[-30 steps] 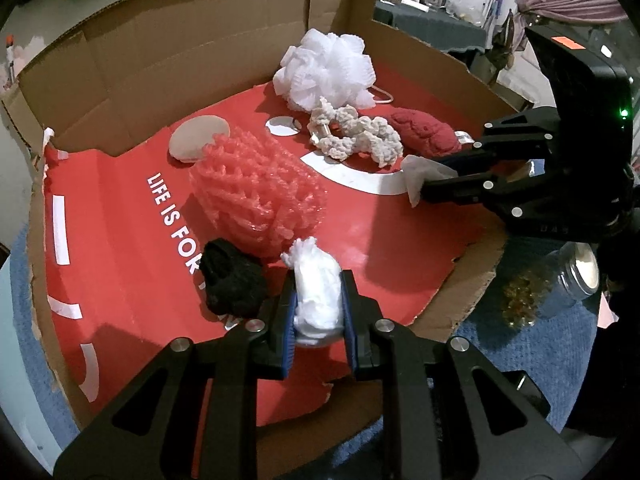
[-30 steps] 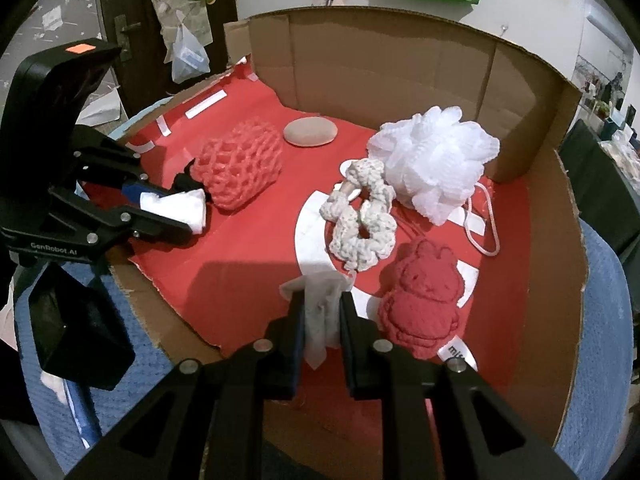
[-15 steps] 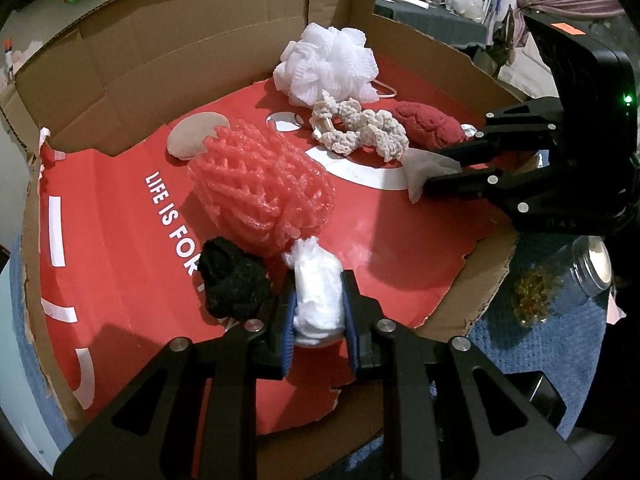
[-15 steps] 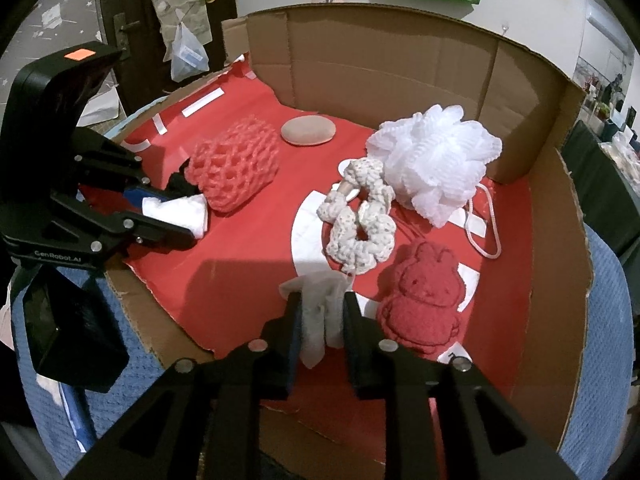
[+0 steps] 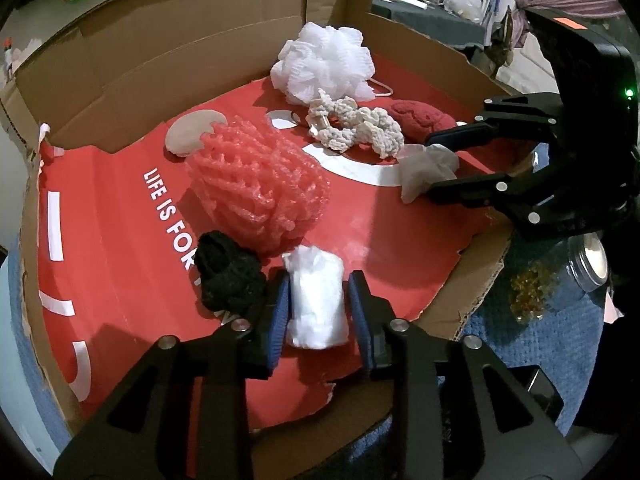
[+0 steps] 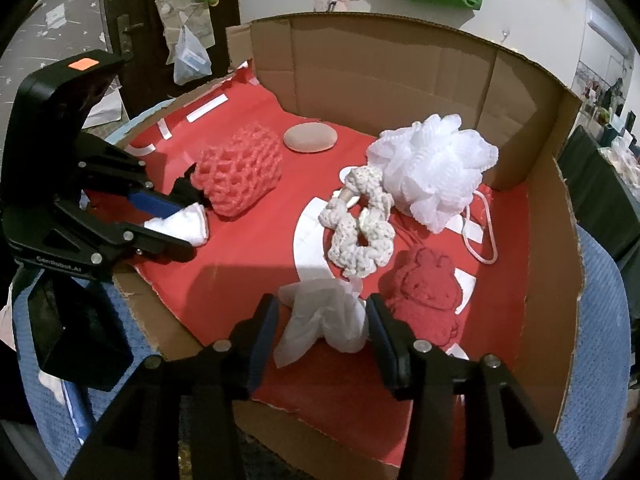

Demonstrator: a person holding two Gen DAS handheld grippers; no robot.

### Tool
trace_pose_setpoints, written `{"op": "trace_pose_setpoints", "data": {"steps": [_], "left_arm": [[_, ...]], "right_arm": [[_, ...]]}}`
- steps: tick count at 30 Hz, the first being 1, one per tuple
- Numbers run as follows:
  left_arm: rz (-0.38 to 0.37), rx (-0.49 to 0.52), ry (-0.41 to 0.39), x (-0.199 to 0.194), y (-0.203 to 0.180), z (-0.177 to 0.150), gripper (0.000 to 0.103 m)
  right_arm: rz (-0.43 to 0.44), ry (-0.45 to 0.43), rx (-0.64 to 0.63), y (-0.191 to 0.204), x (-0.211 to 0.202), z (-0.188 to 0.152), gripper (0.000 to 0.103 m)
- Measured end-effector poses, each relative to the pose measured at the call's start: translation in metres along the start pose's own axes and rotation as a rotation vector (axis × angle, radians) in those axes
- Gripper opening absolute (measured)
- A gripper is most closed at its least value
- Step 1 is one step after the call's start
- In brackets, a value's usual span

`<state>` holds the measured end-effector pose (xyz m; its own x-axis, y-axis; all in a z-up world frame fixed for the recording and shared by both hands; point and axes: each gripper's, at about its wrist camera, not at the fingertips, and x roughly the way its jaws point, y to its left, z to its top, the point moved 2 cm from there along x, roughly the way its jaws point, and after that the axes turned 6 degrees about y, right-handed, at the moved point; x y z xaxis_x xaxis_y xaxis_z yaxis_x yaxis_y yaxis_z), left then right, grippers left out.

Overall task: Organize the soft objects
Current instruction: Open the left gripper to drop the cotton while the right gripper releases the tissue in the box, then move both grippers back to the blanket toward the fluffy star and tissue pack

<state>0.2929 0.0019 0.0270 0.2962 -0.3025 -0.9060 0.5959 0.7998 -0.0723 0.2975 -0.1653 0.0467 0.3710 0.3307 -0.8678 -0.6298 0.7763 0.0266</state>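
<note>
The left tongs (image 5: 318,306) have just been opening and now stand partly apart, with the white cotton-like wad (image 5: 316,300) between the blue pads. A thin gap shows on the right side of the wad, while on the left I cannot tell whether the pad still brushes it. The wad lies on the red printed liner of the brown cardboard box (image 5: 160,60), near the box's torn front edge, and its long axis runs along the line of the fingers, pointing into the box. Just to its left sits a black crocheted lump (image 5: 228,276), touching or nearly touching the left finger, and beyond that a coral-red foam net sleeve (image 5: 256,184).

The right tongs (image 6: 322,328) have likewise just been opening and stand partly apart. The crumpled white tissue (image 6: 320,316) lies loose between them on the red liner, clear of the left pad and close against the right one. It sprawls in lobes, so it has no clear long axis, though one flap trails toward the near left.

Just right of the tissue rests a red plush bunny-shaped pad (image 6: 428,296). Behind it lie a cream crocheted scrunchie (image 6: 360,232) and a white mesh bath pouf (image 6: 436,168), and a flat beige oval sponge (image 6: 310,137) sits near the back wall.
</note>
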Motion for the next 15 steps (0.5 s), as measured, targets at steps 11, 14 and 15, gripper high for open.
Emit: {"op": "trace_pose_setpoints", "data": {"steps": [11, 14, 15], "left_arm": [[0.013, -0.005, -0.054, -0.019, -0.005, -0.004, 0.064], [0.013, -0.010, -0.082, -0.032, -0.010, -0.007, 0.066], [0.016, -0.012, -0.098, -0.039, -0.013, -0.008, 0.068]], "right_arm": [[-0.011, -0.044, 0.010, 0.004, -0.021, 0.004, 0.057], [-0.018, -0.066, 0.018, 0.007, -0.033, 0.004, 0.059], [-0.022, -0.076, 0.020, 0.008, -0.038, 0.004, 0.064]]}}
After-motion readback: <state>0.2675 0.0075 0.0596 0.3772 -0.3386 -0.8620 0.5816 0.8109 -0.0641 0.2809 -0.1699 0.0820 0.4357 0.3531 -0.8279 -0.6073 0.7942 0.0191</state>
